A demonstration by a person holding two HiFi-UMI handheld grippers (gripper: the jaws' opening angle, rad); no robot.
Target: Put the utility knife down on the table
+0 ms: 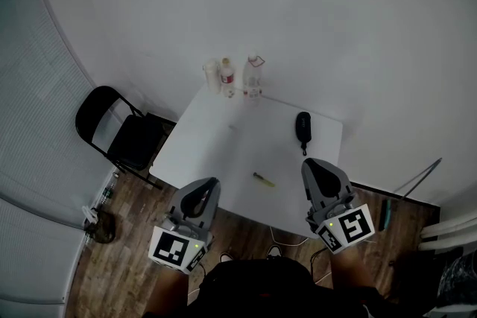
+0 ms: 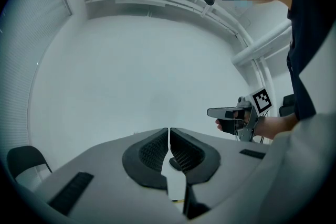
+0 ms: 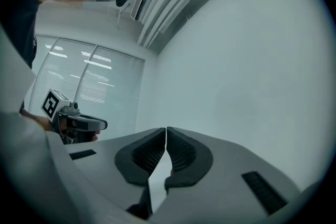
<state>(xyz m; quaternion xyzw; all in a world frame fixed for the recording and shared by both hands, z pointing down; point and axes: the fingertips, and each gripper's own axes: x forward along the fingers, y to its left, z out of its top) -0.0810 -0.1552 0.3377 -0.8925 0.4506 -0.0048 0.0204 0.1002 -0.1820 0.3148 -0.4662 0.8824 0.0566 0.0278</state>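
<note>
The utility knife (image 1: pixel 263 179), small and yellowish, lies flat on the white table (image 1: pixel 223 153) near its front edge. My left gripper (image 1: pixel 200 197) is held over the table's front left edge, jaws shut and empty (image 2: pixel 168 136). My right gripper (image 1: pixel 320 175) is over the front right edge, to the right of the knife, also shut with nothing in it (image 3: pixel 166 135). Both are raised and tilted toward the wall, well apart from the knife. Each gripper view catches the other gripper: the right one (image 2: pixel 236 113) and the left one (image 3: pixel 79 123).
A black case (image 1: pixel 303 126) lies at the table's right side. Two bottles (image 1: pixel 253 76) and a cup (image 1: pixel 212 75) stand at the far edge. A black folding chair (image 1: pixel 119 132) stands left of the table. Cables run on the wooden floor.
</note>
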